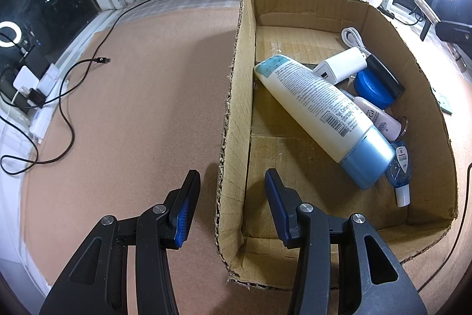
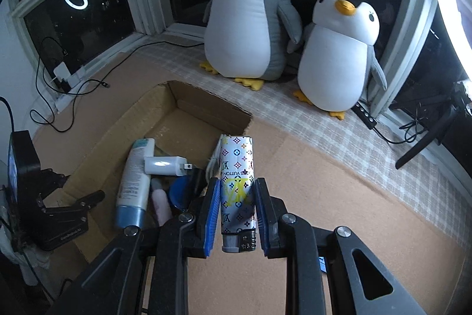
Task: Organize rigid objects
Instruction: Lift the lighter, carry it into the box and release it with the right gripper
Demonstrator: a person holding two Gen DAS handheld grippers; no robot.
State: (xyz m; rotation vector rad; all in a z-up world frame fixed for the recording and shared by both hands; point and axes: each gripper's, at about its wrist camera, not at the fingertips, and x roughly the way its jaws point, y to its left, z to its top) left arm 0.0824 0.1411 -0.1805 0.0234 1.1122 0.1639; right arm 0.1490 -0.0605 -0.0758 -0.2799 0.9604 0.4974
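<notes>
Between our right gripper's (image 2: 237, 191) ribbed blue pads (image 2: 213, 211) we are pinching a glossy monogram-printed lighter (image 2: 237, 185), pointing forward just beside the corrugated cardboard box (image 2: 118, 138). Our left gripper (image 1: 228, 191) is hovering spread wide, straddling the box's torn wall (image 1: 233, 138), near the smooth white tube (image 1: 318, 111) inside.
</notes>
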